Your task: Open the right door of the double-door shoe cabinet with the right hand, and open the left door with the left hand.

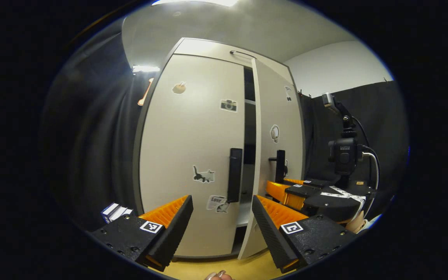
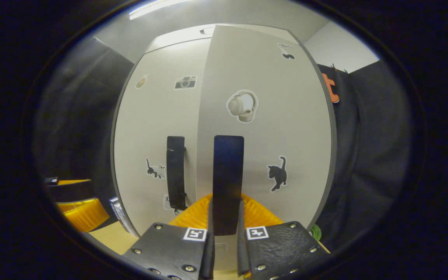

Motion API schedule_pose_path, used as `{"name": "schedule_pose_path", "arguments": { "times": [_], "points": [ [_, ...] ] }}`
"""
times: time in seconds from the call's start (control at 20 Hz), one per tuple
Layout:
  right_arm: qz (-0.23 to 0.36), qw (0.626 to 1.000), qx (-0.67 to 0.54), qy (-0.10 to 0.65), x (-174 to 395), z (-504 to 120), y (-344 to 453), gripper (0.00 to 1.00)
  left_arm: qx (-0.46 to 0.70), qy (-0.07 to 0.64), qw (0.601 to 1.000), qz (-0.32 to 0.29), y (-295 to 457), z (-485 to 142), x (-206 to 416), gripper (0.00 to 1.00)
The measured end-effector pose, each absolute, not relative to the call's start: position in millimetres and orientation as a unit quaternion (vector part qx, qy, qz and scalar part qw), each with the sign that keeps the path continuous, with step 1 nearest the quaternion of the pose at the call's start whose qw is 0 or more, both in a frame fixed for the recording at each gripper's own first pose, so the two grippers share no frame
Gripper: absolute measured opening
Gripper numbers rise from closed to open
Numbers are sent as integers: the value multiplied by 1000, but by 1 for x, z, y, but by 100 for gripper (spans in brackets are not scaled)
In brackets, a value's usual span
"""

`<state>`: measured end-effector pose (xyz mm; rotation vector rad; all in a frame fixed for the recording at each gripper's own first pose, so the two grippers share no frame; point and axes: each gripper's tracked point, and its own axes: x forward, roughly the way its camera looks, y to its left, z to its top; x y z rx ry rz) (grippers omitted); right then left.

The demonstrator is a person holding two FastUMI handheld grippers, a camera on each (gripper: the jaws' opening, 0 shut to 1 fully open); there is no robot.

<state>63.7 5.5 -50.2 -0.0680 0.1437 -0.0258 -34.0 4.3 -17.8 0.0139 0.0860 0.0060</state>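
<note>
The shoe cabinet (image 1: 193, 155) stands against the booth's dark cloth wall, and I take my bearings from it. The right tongs (image 2: 226, 233) are clenched on the right door handle (image 2: 228, 182), one finger pressing each side of the dark upright bar, gripping it low down, presumably to give a firm pull away from the hinge side. The right door (image 1: 280, 128) stands slightly ajar, a dark gap showing between it and the left door (image 1: 191, 147), so the first half of the job looks under way but not finished.

The left tongs (image 1: 222, 221) hang released in front of the cabinet, fingers spread wide apart and holding nothing, lined up roughly with the left door handle (image 1: 234, 175) but short of it; my guess is they wait their turn.

As for writing, a sticker (image 1: 215, 202) low on the left door beside the handle bears a word that seems to read "Love". The other stickers are pictures: cats, a camera, headphones.
</note>
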Motion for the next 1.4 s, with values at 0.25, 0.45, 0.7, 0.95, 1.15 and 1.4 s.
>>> {"name": "schedule_pose_path", "arguments": {
  "times": [0.25,0.45,0.7,0.95,1.15,1.4],
  "points": [
    [30,996,-30,82,24,-41,-11,23,14,34,999,1,-50,-9,-43,95],
    [52,995,-27,85,-12,-33,-33,23,18,30,999,20,-85,-9,-51,95],
    [63,994,-25,86,-52,-21,-78,23,9,33,999,31,-132,-16,-56,94],
    [60,994,-20,86,-70,-14,-115,22,31,27,999,26,-172,-13,-58,95],
    [49,994,-33,89,-83,-17,-137,22,38,23,999,29,-187,-10,-55,95],
    [5,996,-44,83,-85,-15,-185,19,43,25,998,30,-201,-12,-50,95]
  ]
}}
